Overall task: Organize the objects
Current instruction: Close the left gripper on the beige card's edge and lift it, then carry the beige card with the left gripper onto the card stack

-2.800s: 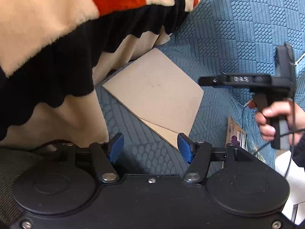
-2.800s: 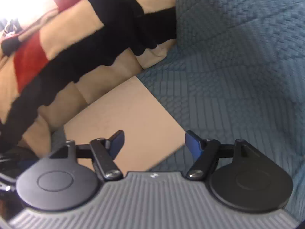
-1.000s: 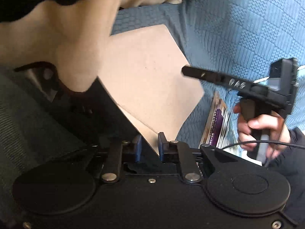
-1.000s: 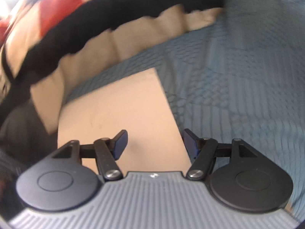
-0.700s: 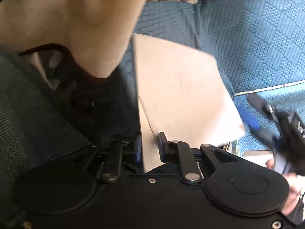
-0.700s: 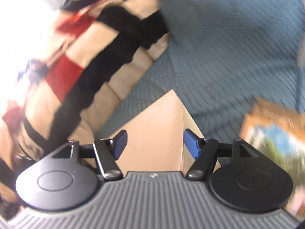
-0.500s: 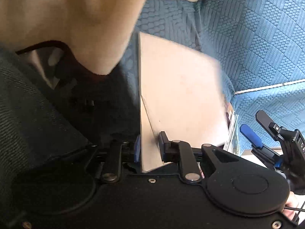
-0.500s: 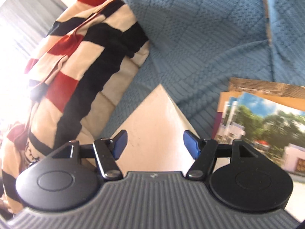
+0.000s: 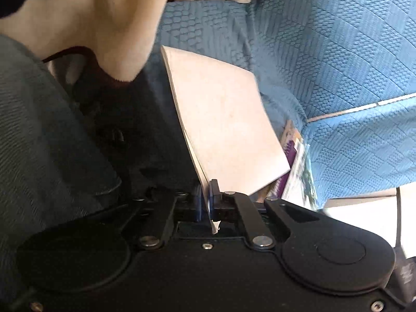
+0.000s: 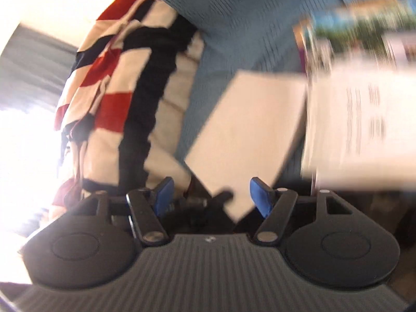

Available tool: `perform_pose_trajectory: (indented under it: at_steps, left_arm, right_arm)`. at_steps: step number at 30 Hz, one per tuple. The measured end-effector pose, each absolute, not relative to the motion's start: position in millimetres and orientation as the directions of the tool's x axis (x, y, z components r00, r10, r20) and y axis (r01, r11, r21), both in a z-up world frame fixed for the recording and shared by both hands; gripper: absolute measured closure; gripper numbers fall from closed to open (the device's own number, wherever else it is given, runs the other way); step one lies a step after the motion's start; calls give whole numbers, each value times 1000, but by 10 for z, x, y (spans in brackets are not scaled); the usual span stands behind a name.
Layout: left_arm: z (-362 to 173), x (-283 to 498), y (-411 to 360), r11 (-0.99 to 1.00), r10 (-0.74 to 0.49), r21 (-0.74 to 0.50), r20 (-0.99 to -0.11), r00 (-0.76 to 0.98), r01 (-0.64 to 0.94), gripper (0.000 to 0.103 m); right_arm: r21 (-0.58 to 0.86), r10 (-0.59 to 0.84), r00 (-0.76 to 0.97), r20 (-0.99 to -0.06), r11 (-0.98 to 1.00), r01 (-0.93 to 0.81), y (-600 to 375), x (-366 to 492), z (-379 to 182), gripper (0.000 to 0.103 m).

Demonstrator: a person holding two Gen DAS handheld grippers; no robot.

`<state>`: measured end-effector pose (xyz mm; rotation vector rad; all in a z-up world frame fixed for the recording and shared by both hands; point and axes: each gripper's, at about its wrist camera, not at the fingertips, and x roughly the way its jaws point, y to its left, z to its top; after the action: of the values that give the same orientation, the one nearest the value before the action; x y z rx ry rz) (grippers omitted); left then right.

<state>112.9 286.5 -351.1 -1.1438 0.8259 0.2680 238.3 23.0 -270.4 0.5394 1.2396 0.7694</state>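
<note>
At the bottom centre of the left wrist view, the left tongs (image 9: 204,199) had pinched the brown booklet's (image 9: 223,119) corner and tipped it up off the blue sofa (image 9: 325,52), so stacking could begin, while the right tongs (image 10: 211,192) stayed spread, holding nothing.

**Matt card, woven cloth, glossy print**

The tan booklet (image 9: 223,119) is showing a matt, smooth paper cover with thin page edges. The sofa cover (image 9: 338,59) is looking like thick blue woven cloth, raised in a quilted pattern. The striped blanket (image 10: 117,83) is appearing soft and fleecy. The magazines (image 9: 299,176) are showing glossy printed paper. The left gripper (image 9: 205,202) is showing matt black plastic, bright metal rivets and blue rubbery pads (image 9: 213,197).
</note>
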Motion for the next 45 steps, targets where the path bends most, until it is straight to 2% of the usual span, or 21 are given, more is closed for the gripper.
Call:
perform_pose_trajectory:
  at_steps: [6, 12, 14, 16, 17, 21, 22, 25, 27, 31, 38, 45]
  left_arm:
    - [-3390, 984, 2658, 420, -203, -693, -701, 683, -587, 99]
    - [-3336, 880, 2558, 421, -214, -701, -693, 688, -575, 99]
    - [-3331, 865, 2539, 423, -227, -704, -691, 686, -570, 99]
    - [-3335, 846, 2531, 427, -232, -701, -696, 680, -571, 99]
    - [-3340, 840, 2531, 428, -230, -696, -701, 675, -576, 98]
    - [-3394, 818, 2638, 379, -247, -719, -686, 685, -583, 89]
    - [-3418, 812, 2680, 357, -267, -732, -675, 688, -580, 88]
    - [-3464, 735, 2829, 302, -256, -743, -666, 700, -597, 78]
    - [-3457, 664, 2929, 264, -220, -755, -653, 724, -601, 68]
    - [-3343, 635, 3096, 296, -157, -734, -669, 727, -612, 60]
    - [-3320, 757, 3409, 392, -105, -653, -732, 673, -648, 56]
    - [-3514, 1089, 3467, 506, -164, -578, -793, 587, -640, 56]
  right_arm:
    - [805, 793, 148, -591, 592, 45, -6, 2117, -3165, 36]
    - [819, 801, 182, -571, 541, 190, -41, 2121, -3576, 37]
    - [821, 804, 182, -566, 530, 213, 5, 2127, -3661, 42]
    - [833, 817, 182, -547, 509, 219, 51, 2138, -3709, 59]
    - [834, 818, 184, -545, 508, 214, 72, 2156, -3702, 64]
    - [826, 805, 191, -562, 537, 168, 115, 2192, -3623, 92]
    - [828, 806, 191, -561, 539, 155, 106, 2200, -3604, 94]
    - [829, 806, 195, -559, 544, 126, 94, 2222, -3535, 96]
    - [823, 798, 200, -568, 557, 112, 94, 2236, -3483, 99]
    - [817, 791, 204, -577, 563, 124, 27, 2253, -3456, 99]
    - [811, 787, 199, -585, 571, 129, -27, 2254, -3452, 99]
    - [813, 789, 197, -583, 566, 138, -25, 2266, -3454, 99]
